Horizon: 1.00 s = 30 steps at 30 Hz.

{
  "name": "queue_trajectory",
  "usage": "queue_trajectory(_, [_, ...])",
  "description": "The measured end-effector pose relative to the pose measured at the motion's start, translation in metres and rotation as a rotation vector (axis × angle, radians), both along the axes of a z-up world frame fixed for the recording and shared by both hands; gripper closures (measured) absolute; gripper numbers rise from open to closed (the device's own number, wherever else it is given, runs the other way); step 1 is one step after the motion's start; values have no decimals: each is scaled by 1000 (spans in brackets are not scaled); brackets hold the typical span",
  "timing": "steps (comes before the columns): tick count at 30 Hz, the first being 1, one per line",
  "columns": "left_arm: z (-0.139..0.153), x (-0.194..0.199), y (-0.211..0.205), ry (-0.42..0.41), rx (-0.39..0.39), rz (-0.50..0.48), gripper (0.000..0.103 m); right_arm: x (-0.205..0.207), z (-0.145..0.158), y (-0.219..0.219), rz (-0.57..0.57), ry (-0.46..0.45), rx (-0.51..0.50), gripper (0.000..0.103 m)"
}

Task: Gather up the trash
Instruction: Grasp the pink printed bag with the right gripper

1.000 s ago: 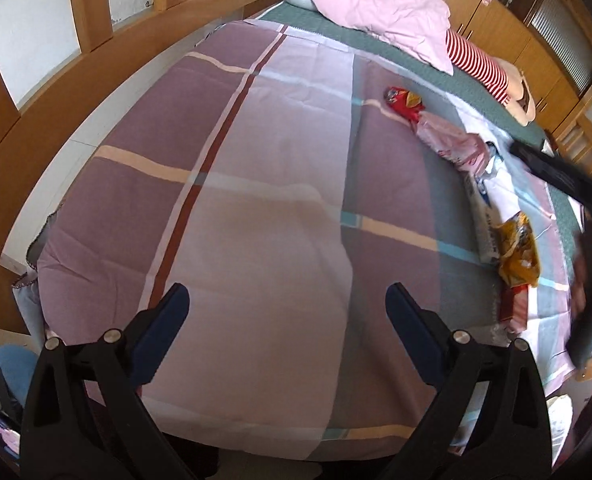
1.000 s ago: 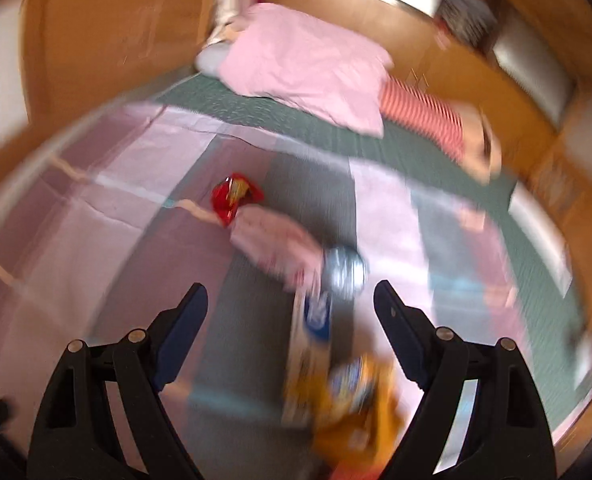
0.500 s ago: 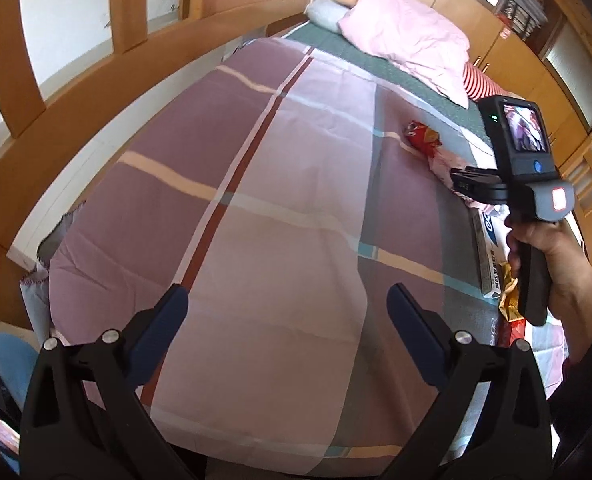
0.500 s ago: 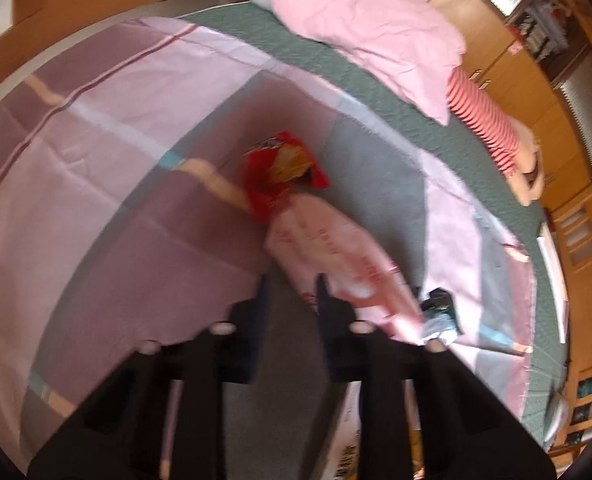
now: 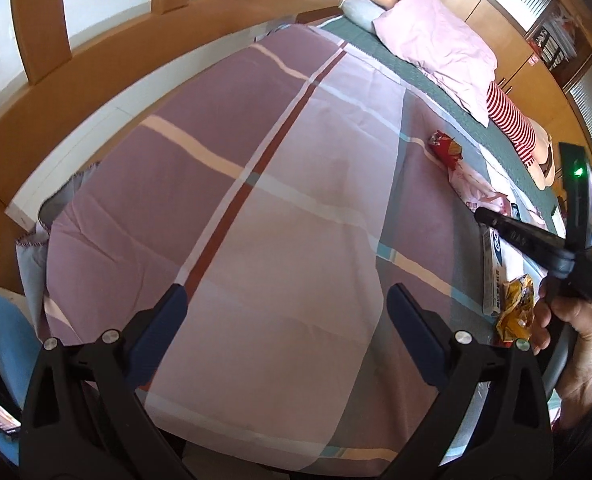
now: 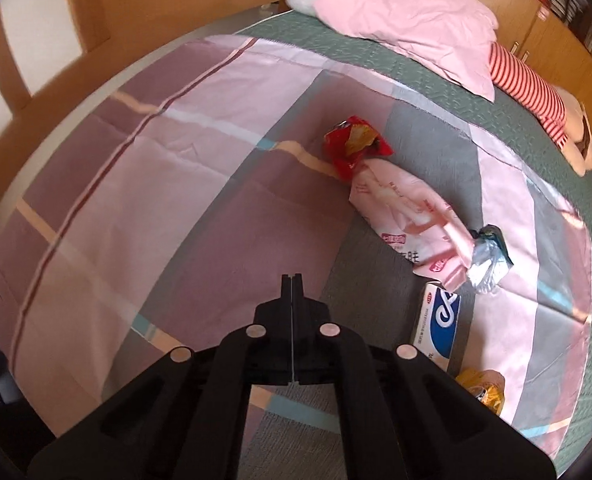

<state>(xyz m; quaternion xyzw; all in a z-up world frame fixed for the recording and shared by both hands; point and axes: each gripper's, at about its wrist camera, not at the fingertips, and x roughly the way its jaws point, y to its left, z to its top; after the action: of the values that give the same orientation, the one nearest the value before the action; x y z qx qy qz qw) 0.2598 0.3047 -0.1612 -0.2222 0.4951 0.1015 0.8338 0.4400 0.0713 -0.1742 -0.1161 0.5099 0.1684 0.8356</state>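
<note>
From the left wrist we see our left claw [image 5: 282, 312] spread wide with nothing between its blue pads, hanging over the near part of a bed covered by a plaid sheet [image 5: 256, 184] in mauve, pink and grey. Along the bed's right side the trash lies in a line: a red snack bag [image 5: 445, 149] farthest away, a pink plastic bag [image 5: 476, 190] just beside it, a white and blue box [image 5: 492, 276] nearer to us, and a yellow wrapper [image 5: 516, 312] at the near end. Our right hand [image 5: 576, 344] grips the handle of the other tool above that yellow wrapper. From the right wrist, our right claw [image 6: 292, 282] is closed tight, pads pressed together and empty, pointing down at a bare grey stretch of the sheet. The red snack bag [image 6: 354, 146] touches the pink plastic bag [image 6: 408, 216] ahead and to the right; a crumpled silver wrapper [image 6: 488, 258] sits at that bag's far-right end, the box [image 6: 436, 324] below it, and the yellow wrapper [image 6: 482, 394] near the lower right. A pink pillow [image 6: 408, 12] lies at the head of the bed.
</note>
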Motion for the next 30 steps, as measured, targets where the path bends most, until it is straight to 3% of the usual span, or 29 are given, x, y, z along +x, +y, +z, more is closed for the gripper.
queue_trajectory(2, [-3, 0, -1, 14, -16, -9, 4, 4, 6, -5, -22, -22, 10, 86])
queue_trajectory(4, [-5, -1, -1, 25, -38, -11, 4, 8, 13, -12, -59, -63, 13, 43])
queue_trajectory(10, [-13, -3, 7, 59, -119, 30, 4, 41, 33, -39, -198, -162, 46, 24])
queue_trajectory(13, [-19, -3, 9, 80, -147, 39, 4, 64, 28, -36, -190, -160, -15, 21])
queue_trajectory(20, [-23, 0, 13, 94, -151, 51, 4, 87, -34, -17, -52, -59, -398, 21])
queue_trajectory(21, [-23, 1, 14, 93, -154, 57, 4, 86, -41, -18, -35, -55, -448, 31])
queue_trajectory(22, [-23, 0, 14, 92, -155, 63, 4, 84, -45, -20, -22, -47, -466, 56])
queue_trajectory(24, [-22, 0, 15, 89, -154, 70, 4, 81, -45, -27, -37, -29, -448, 68])
queue_trajectory(26, [-21, 0, 16, 83, -154, 79, 4, 74, -31, -32, -39, -15, -355, 82])
queue_trajectory(28, [-22, 0, 20, 79, -156, 93, 4, 63, -16, -33, -37, 3, -259, 87])
queue_trajectory(30, [-22, -2, 25, 75, -168, 118, 4, 46, 0, -33, -30, 64, -91, 86])
